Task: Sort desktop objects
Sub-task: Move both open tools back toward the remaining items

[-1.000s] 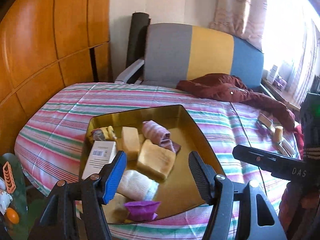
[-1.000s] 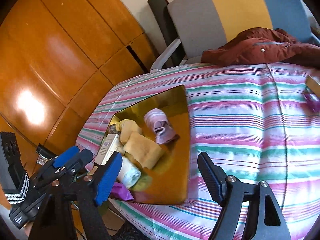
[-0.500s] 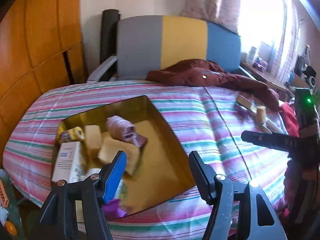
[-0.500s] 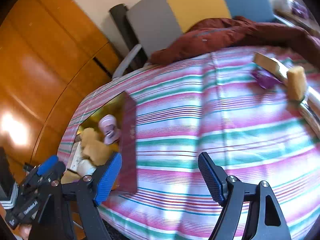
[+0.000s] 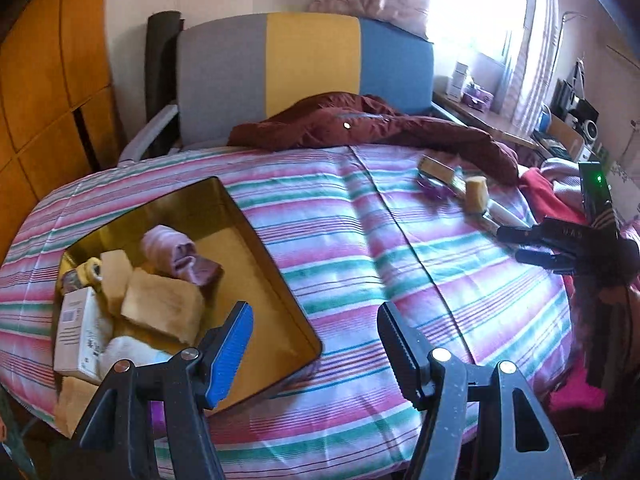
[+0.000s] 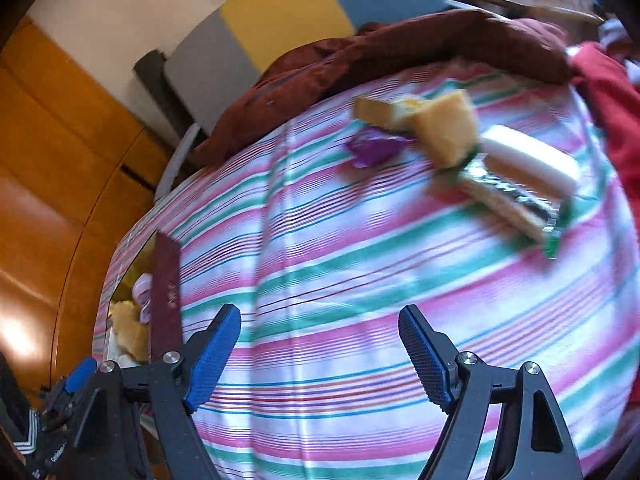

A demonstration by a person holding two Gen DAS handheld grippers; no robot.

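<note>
The right tongs (image 6: pixel 320 356), empty and just opened wider, were nearer the yellow sponge block (image 6: pixel 446 130), lying ahead to the upper right, probably tilted. Left tongs (image 5: pixel 314 344) gaped empty.

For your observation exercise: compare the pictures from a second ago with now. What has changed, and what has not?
The right gripper swung away from the gold tin toward the loose pile with the yellow sponge, jaws just opening, nothing between them. The left gripper drifted right, empty. The tin's contents kept their places.

blurred: purple wrapper (image 6: pixel 374 146) | cut off: tray (image 6: pixel 165 280) contents
</note>
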